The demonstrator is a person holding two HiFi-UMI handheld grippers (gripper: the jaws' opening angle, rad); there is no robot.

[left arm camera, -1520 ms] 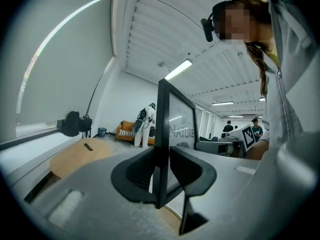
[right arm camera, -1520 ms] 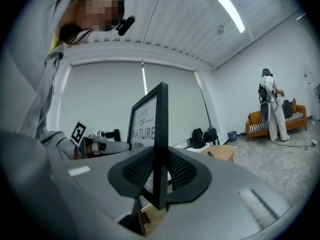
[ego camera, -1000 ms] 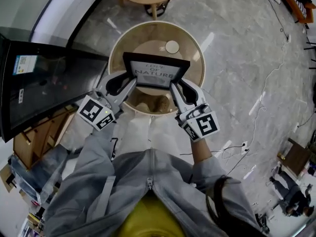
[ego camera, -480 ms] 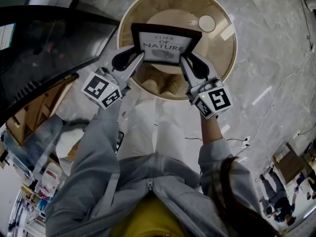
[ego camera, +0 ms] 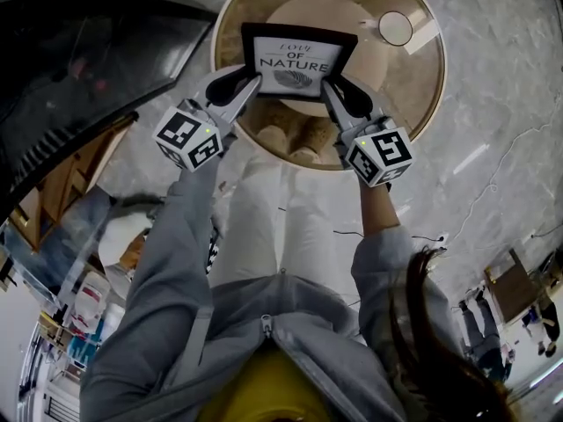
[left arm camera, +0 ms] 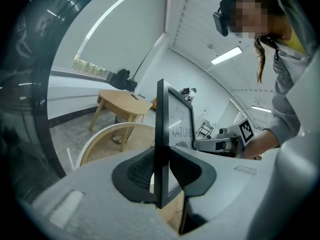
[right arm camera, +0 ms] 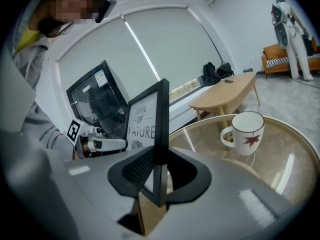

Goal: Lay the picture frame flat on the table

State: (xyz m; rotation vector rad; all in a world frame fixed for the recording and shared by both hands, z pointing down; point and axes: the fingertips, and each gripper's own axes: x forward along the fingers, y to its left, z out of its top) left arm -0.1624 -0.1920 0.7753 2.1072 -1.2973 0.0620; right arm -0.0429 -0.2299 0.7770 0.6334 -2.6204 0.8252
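The black picture frame (ego camera: 297, 58), printed "LOVE OF NATURE", stands upright over the round glass table (ego camera: 428, 95), held by its two lower side edges. My left gripper (ego camera: 252, 84) is shut on its left edge. My right gripper (ego camera: 328, 89) is shut on its right edge. In the left gripper view the frame (left arm camera: 161, 119) shows edge-on, pinched between the jaws of the left gripper (left arm camera: 161, 171). The right gripper view has the frame (right arm camera: 161, 124) edge-on too, clamped in the right gripper (right arm camera: 160, 176). Whether the frame's bottom edge touches the glass is hidden.
A white mug (ego camera: 395, 27) with a red leaf print (right arm camera: 245, 133) stands on the glass to the right of the frame. A large dark screen (ego camera: 79, 69) stands left of the table. A low wooden table (right arm camera: 227, 95) is on the floor beyond.
The head view has swung, so the table, frame and both grippers now sit higher in it. Both grippers keep their hold on the frame's edges.
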